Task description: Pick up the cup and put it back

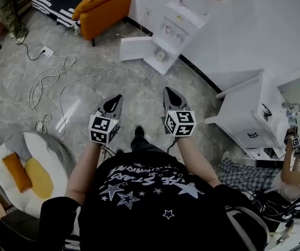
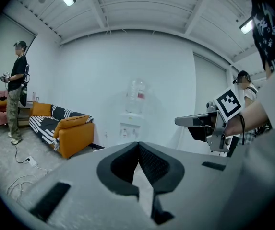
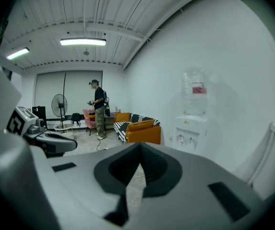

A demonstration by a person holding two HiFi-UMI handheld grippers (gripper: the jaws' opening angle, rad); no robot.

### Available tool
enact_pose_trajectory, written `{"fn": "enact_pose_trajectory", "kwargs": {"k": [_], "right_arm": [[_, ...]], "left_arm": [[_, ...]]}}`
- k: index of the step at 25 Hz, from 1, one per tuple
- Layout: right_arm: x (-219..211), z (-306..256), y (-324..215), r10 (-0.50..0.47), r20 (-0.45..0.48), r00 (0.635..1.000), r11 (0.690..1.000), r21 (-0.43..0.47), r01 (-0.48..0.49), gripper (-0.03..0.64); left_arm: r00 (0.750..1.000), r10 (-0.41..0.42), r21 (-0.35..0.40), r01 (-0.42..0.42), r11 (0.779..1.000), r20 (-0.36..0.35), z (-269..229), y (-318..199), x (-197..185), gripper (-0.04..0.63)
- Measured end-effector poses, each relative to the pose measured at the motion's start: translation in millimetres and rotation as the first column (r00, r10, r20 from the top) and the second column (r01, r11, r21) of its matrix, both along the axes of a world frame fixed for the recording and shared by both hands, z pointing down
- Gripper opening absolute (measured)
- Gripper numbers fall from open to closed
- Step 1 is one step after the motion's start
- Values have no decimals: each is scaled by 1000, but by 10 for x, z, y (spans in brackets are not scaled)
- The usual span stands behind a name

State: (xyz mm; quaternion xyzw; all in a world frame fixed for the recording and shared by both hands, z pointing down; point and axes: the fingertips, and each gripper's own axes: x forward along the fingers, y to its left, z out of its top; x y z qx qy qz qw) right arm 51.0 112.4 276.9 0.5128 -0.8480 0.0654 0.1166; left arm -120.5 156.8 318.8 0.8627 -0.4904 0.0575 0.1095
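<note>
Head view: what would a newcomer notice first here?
The left gripper and right gripper are held side by side over the grey floor, both shut and empty. An orange sofa sits at upper left, and a white water dispenser stands against the wall.

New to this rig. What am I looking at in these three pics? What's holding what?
There is no robot here. A person stands holding hand-held tongs, one pair per hand. The head view looks down from a camera on their head and shows the left tongs and right tongs above the floor. The other two pictures come from cameras riding on each pair, looking along its jaws. Both pairs are shut and hold nothing. Ahead stands a white water dispenser, with an orange sofa further left. I can't make out a cup for certain.
</note>
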Motion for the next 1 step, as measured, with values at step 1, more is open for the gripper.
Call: {"fn": "enact_pose_trajectory", "kwargs": {"k": [1], "right_arm": [[-14,18,-17,-6,0,1000,1000,-4,6,5]], "left_arm": [[1000,-5,-1,5,1000,-2,-2,-7,-7,9]]}}
